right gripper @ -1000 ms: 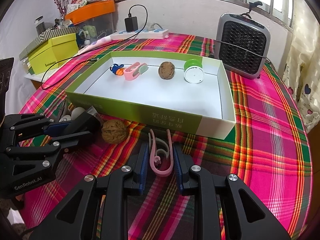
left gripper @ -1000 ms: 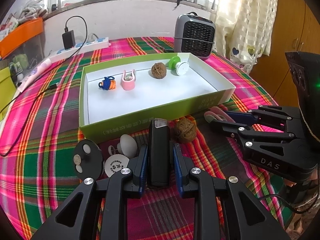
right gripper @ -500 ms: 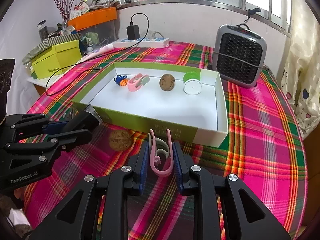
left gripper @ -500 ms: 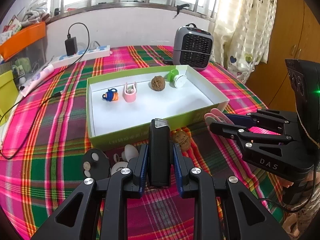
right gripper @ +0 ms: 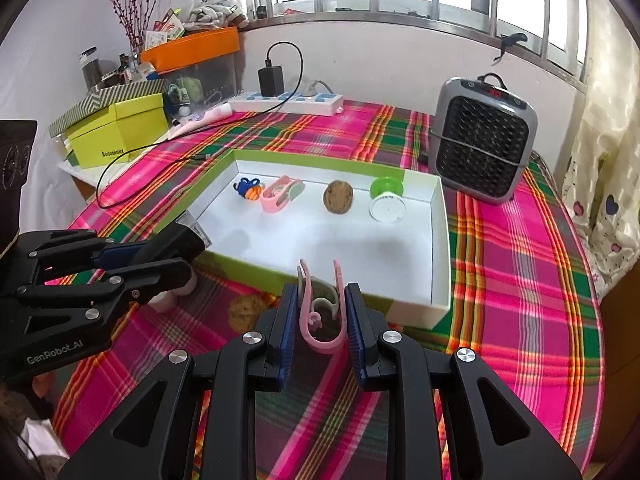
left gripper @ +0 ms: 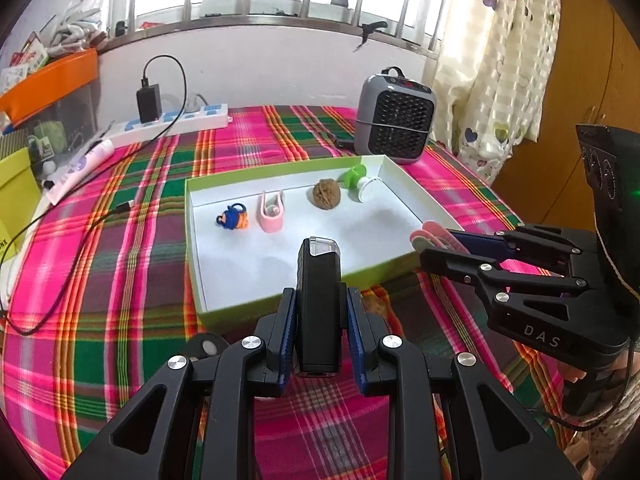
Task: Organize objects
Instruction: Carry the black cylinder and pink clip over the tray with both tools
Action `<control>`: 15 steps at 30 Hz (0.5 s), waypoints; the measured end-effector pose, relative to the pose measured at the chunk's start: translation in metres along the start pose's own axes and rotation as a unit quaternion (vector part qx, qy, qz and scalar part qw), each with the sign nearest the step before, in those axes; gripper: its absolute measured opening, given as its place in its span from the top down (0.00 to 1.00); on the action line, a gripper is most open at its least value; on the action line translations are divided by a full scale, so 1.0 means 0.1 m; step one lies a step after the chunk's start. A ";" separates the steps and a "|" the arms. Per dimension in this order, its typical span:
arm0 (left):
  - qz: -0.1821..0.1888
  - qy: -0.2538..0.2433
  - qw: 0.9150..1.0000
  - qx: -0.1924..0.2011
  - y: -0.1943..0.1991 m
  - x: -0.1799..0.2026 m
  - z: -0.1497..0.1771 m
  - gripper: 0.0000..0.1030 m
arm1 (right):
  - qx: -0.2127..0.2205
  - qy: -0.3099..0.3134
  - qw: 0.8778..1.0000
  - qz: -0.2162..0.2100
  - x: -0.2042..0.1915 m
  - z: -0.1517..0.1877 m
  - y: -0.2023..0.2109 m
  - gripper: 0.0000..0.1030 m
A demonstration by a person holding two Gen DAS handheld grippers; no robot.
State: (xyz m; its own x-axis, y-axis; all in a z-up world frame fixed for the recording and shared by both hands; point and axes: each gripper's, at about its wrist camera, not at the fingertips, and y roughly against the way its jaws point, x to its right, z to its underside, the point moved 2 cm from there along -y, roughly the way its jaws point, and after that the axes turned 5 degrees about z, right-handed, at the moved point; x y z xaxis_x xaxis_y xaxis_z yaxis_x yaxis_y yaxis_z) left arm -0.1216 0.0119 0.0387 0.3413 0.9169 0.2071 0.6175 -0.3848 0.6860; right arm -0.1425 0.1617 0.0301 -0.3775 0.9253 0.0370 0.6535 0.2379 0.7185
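My left gripper (left gripper: 319,312) is shut on a black oblong device with a clear tip (left gripper: 319,280), held above the near wall of the green-and-white box (left gripper: 280,300). My right gripper (right gripper: 320,312) is shut on a pink clip (right gripper: 320,320), held above the cloth just short of the box's near wall (right gripper: 256,276). Inside the box lie a blue-orange toy (left gripper: 233,218), a pink clip (left gripper: 271,212), a walnut (left gripper: 326,195) and a green-white round thing (left gripper: 360,182). A second walnut (right gripper: 245,312) lies on the cloth in front of the box.
A grey heater (left gripper: 394,120) stands behind the box. A power strip with a charger (left gripper: 168,120) and a cable (left gripper: 80,248) lie at the back left. A yellow-green box (right gripper: 120,132) stands on the left. Small round things (left gripper: 204,346) lie under my left gripper.
Both grippers have risen with their objects and drawn back from the cloth; the box and the loose walnut now look farther below.
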 end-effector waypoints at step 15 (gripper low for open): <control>-0.011 0.030 0.999 0.001 -0.17 -0.29 -0.27 0.79 | -0.006 0.005 1.000 -0.003 -0.03 -0.27 -0.25 0.76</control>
State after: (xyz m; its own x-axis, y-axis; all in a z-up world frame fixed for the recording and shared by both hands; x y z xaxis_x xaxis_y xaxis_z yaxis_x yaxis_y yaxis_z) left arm -0.1610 -0.0050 0.0399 0.2846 0.9296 0.2340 0.6262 -0.3651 0.6889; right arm -0.1750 0.1448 0.0310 -0.3887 0.9205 0.0393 0.6431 0.2405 0.7271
